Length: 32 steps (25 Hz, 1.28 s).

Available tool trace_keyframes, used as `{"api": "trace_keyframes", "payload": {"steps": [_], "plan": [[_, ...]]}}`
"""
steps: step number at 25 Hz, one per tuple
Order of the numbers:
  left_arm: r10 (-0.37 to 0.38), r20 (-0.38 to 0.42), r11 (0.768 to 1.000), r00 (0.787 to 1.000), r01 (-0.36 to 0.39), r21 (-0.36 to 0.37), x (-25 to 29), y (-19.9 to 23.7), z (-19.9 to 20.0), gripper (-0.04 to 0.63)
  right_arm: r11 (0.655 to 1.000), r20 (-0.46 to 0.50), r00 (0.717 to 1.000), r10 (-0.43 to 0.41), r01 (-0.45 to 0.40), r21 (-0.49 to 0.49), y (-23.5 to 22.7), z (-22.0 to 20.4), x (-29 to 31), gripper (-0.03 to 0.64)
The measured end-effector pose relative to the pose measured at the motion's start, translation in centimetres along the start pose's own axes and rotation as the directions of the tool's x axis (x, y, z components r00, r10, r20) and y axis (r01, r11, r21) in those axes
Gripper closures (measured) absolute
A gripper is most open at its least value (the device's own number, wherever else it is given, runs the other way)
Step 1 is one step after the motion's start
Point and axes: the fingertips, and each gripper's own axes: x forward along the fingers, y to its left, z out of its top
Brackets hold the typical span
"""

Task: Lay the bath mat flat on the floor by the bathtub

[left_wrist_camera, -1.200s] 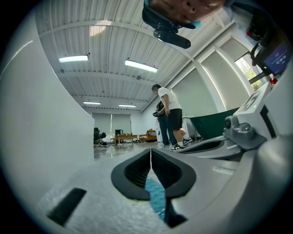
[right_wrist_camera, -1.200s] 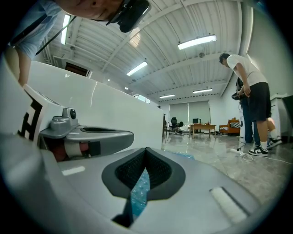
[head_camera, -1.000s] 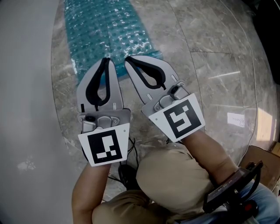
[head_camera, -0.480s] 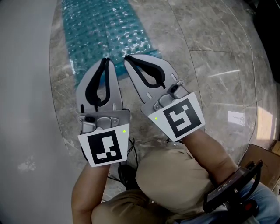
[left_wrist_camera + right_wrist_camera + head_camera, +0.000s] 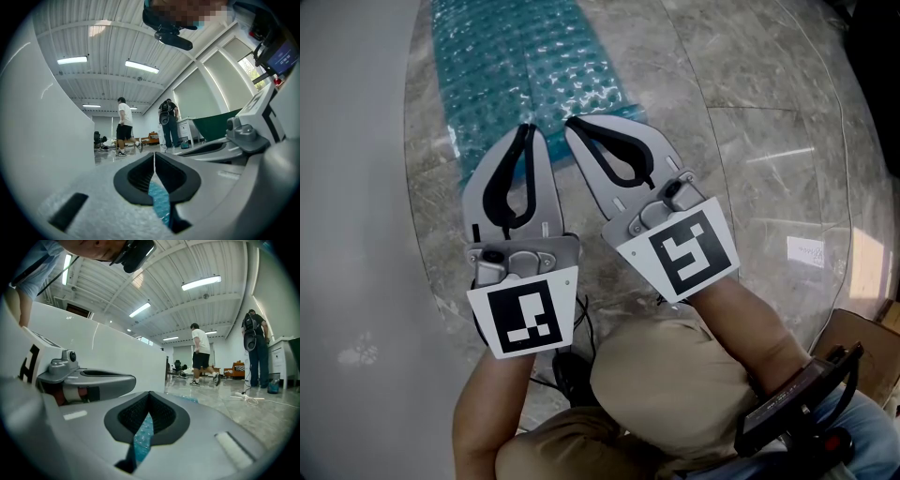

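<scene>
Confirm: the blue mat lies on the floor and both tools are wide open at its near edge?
No: the left tool and right tool are shut, not open; the two gripper views show it. The rest is right.

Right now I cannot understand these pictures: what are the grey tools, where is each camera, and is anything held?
There is no robot here. A person holds a hand tool in each hand: the left gripper and the right gripper. One picture comes from a camera on the person's head, looking down. The other two come from cameras riding on each gripper, looking along its fingers. On the marble floor, beside the white bathtub, lies a teal bath mat. Both grippers are shut over its near edge, and nothing shows pinched.
</scene>
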Motion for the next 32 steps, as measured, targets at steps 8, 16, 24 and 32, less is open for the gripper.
{"api": "trace_keyframes", "payload": {"steps": [8,16,24,32], "plan": [[-0.006,-0.002,1.0,1.0,0.006,0.006,0.03,-0.06,-0.13,0.577,1.0,-0.002,1.0,-0.001,0.001,-0.002,0.01,0.0,0.12,0.609],[-0.007,-0.001,1.0,1.0,0.007,0.003,-0.04,-0.08,-0.2,0.577,1.0,-0.005,1.0,-0.001,0.001,-0.007,0.06,0.02,0.12,0.611],[-0.01,-0.003,1.0,1.0,0.01,0.011,-0.05,-0.17,-0.13,0.576,1.0,-0.001,1.0,0.002,-0.002,-0.007,0.11,0.14,0.13,0.611],[-0.012,-0.008,1.0,1.0,0.012,0.015,-0.14,-0.24,-0.24,0.575,1.0,0.005,1.0,0.006,-0.005,-0.01,0.25,0.32,0.14,0.611]]}}
